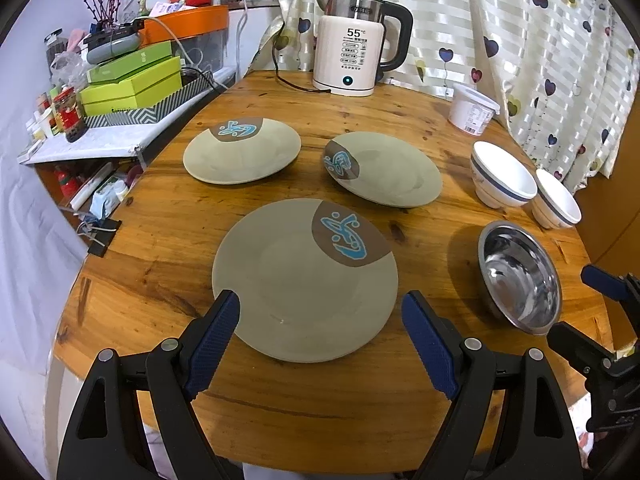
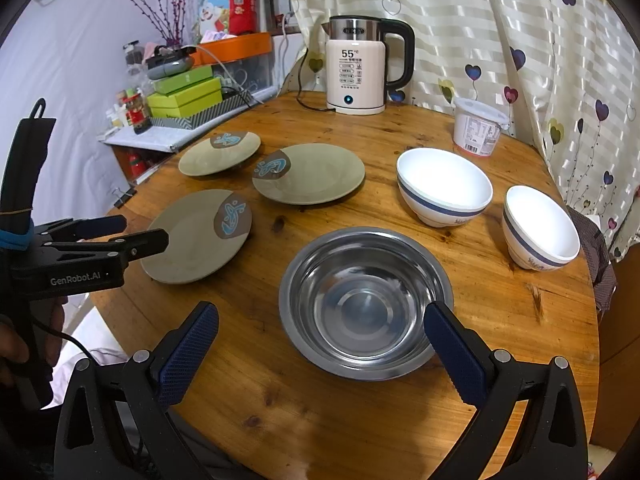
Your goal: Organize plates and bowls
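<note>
Three green plates with a brown and blue mark lie apart on the round wooden table: a near one (image 1: 304,280) (image 2: 198,236), a far left one (image 1: 242,150) (image 2: 219,153) and a far right one (image 1: 384,168) (image 2: 309,173). A steel bowl (image 1: 520,276) (image 2: 366,304) sits right of the near plate. Two white bowls with a blue band (image 1: 502,174) (image 1: 556,198) (image 2: 444,186) (image 2: 540,226) stand behind it. My left gripper (image 1: 320,336) is open and empty, just before the near plate. My right gripper (image 2: 320,344) is open and empty, straddling the steel bowl's near rim.
An electric kettle (image 1: 352,44) (image 2: 360,66) stands at the table's back with its cord. A white lidded tub (image 1: 472,110) (image 2: 478,130) is at the back right by the curtain. A cluttered shelf with green boxes (image 1: 132,84) is on the left.
</note>
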